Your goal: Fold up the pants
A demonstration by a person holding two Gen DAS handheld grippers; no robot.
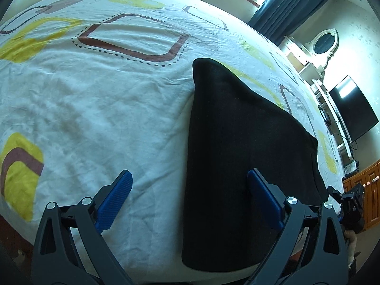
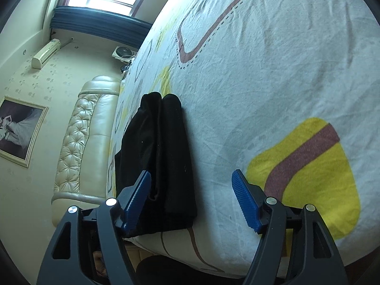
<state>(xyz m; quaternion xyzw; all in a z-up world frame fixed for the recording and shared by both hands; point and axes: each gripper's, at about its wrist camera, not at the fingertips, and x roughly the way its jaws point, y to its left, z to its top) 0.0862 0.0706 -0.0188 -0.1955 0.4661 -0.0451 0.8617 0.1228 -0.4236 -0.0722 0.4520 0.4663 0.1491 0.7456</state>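
We record 1 pair of black pants (image 1: pixel 239 142), folded into a long narrow bundle, lying flat on the bed sheet (image 1: pixel 106 99) near the bed's near edge. In the right wrist view the pants (image 2: pixel 161 156) show 2 folded halves side by side. Left gripper (image 1: pixel 190 199): jaws spread wide, gripping nothing, its right pad above the pants. Right gripper (image 2: pixel 192 201): jaws apart, gripping nothing, with the pants' near end between its pads. We see no containers. Also listed: 1 padded headboard (image 2: pixel 83 130), 1 wall television (image 1: pixel 351 109).
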